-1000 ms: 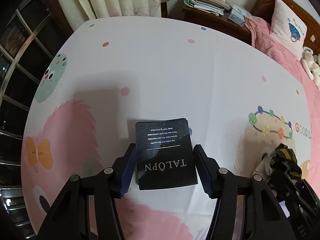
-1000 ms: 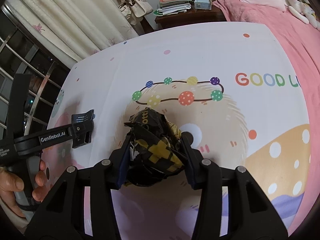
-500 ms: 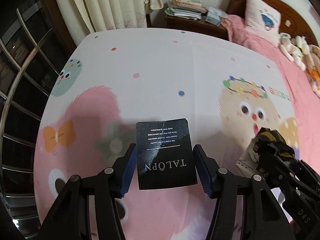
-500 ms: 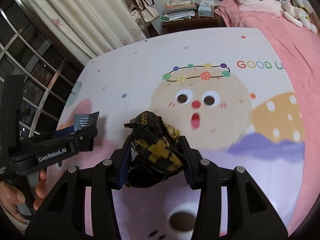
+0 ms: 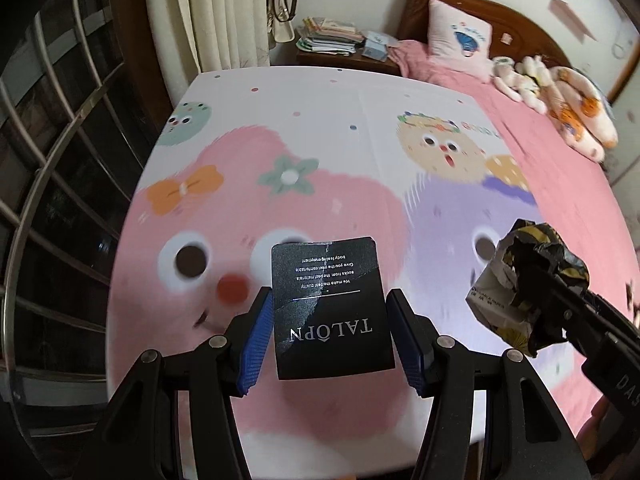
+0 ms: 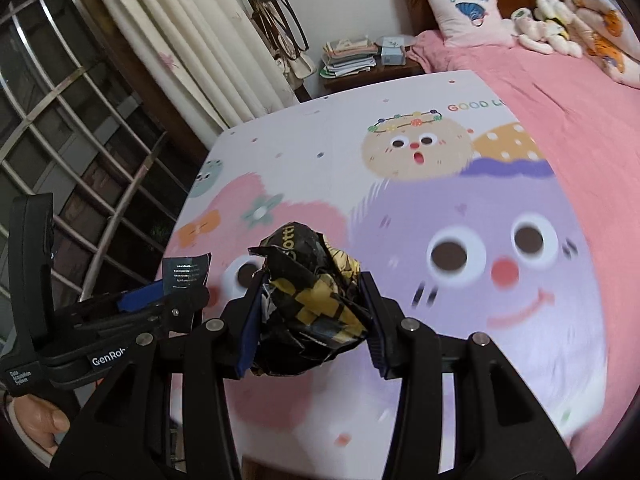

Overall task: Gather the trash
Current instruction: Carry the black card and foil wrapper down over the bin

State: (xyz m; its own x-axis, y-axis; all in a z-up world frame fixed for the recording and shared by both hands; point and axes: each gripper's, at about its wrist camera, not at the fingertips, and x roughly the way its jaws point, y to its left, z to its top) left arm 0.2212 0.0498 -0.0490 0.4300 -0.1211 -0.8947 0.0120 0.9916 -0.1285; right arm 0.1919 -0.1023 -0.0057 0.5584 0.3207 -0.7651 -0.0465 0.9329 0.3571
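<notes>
While the left gripper (image 5: 330, 336) pinches a black TALÖPN card (image 5: 332, 310), only the right-wrist view shows the right gripper (image 6: 310, 316) clamping a crumpled black-and-yellow wrapper (image 6: 310, 304) between both pads.

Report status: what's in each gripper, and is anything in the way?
Left gripper shut on black card. Right gripper shut on crumpled black-and-yellow wrapper. Both held above the cartoon-print sheet. No bin in view; nothing blocking.

Black card (image 5: 330, 308) (black-yellow wrapper (image 6: 310, 304))
</notes>
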